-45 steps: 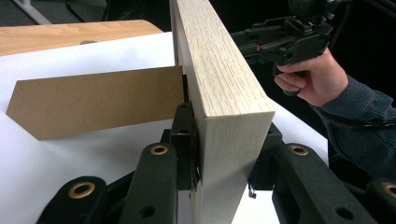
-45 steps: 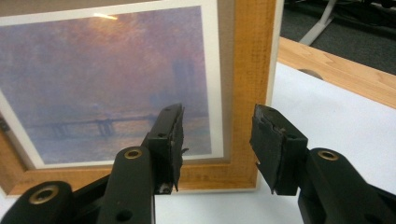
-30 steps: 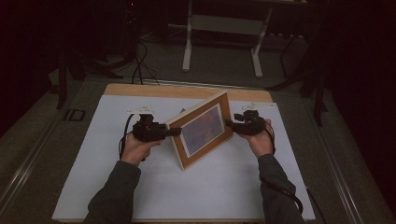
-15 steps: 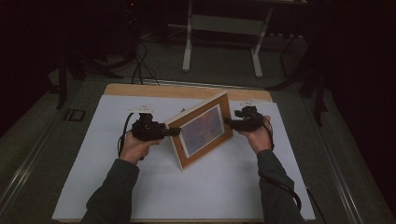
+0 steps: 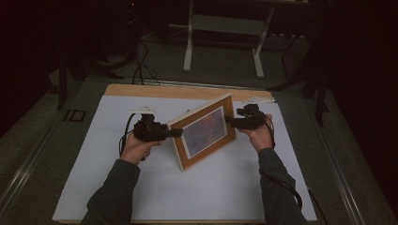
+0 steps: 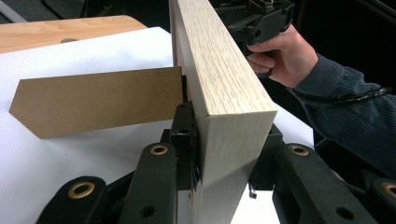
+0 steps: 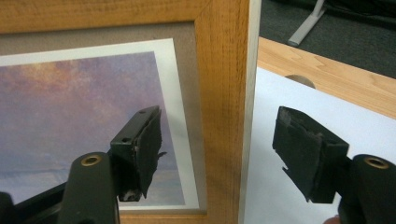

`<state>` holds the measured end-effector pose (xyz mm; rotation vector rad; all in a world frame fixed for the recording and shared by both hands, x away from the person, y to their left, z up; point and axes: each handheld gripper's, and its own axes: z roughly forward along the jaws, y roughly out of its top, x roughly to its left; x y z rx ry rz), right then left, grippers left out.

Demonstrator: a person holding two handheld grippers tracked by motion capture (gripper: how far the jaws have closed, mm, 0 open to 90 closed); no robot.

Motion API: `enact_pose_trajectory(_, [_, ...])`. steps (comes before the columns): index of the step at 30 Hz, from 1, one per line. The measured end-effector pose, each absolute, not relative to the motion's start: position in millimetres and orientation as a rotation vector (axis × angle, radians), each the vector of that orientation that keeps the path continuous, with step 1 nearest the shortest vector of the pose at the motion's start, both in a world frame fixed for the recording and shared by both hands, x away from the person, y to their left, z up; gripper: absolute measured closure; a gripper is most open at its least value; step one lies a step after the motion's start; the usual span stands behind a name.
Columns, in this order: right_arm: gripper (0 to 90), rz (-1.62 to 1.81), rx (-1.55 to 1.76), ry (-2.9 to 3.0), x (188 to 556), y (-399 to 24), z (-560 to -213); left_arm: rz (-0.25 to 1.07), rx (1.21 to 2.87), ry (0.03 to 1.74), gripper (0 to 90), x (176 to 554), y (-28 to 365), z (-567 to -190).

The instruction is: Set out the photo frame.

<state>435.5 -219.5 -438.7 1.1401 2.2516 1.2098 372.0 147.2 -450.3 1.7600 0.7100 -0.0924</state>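
the wooden picture frame [image 5: 206, 132] stands tilted on the white table sheet [image 5: 117, 187], its brown back stand [image 6: 98, 105] folded out. the left gripper [image 5: 174, 133] clamps its end; the right gripper [image 7: 219, 158] has just been opening, pads clear of the edge between them. with one grip left, the frame may topple if the stand slips.

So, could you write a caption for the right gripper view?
Right gripper, jaws just opened, straddling the wooden picture frame's edge without touching it.
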Motion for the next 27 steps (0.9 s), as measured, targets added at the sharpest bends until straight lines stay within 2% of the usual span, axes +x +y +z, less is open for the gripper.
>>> enact_pose_trajectory(12, [24.6,1.278,1.103,2.272,440.2,-217.7,-439.0,-0.107,1.760,0.690,69.7,372.6,146.1,-451.0])
enact_pose_trajectory(27, [20.6,1.413,1.052,2.361,443.7,-222.9,-444.7,-0.147,1.773,0.638,69.7,375.1,144.6,-452.1])
